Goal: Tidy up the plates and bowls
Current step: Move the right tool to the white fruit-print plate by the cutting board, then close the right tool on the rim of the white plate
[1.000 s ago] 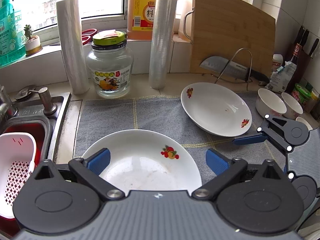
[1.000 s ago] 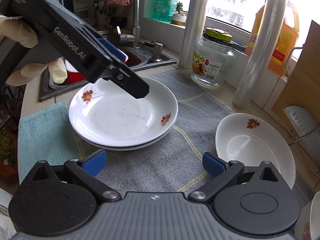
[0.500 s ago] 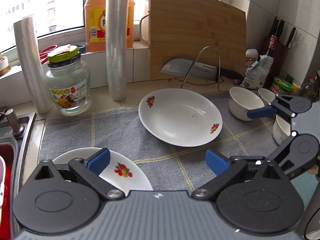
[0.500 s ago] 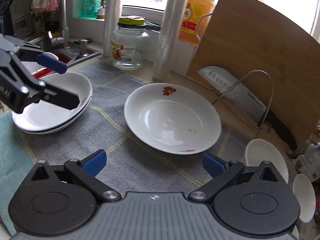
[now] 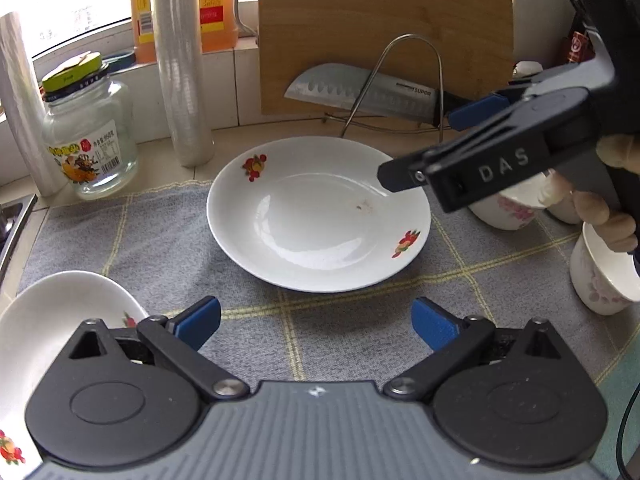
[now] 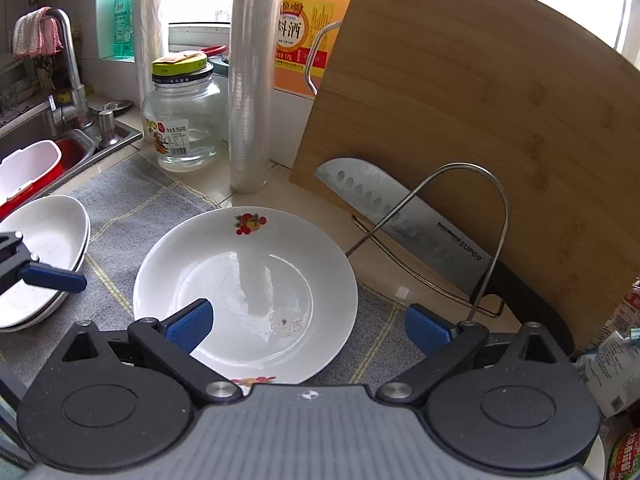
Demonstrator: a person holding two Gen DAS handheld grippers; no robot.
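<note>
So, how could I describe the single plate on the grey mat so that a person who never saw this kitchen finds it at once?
Start at the big wooden cutting board leaning at the back, with the cleaver in a wire stand in front of it. On the grey mat just before the cleaver lies the white plate. It lies alone with two fruit prints on its rim, while the other plates sit stacked beside the sink.

"DAS" on right hand-held gripper (image 5: 464,136), "SUPOR" on knife (image 6: 404,216)

Stacked plates (image 5: 52,320): cut off by the left edge.
Bowls (image 5: 600,276): partly hidden behind the right gripper (image 5: 424,144).
</note>
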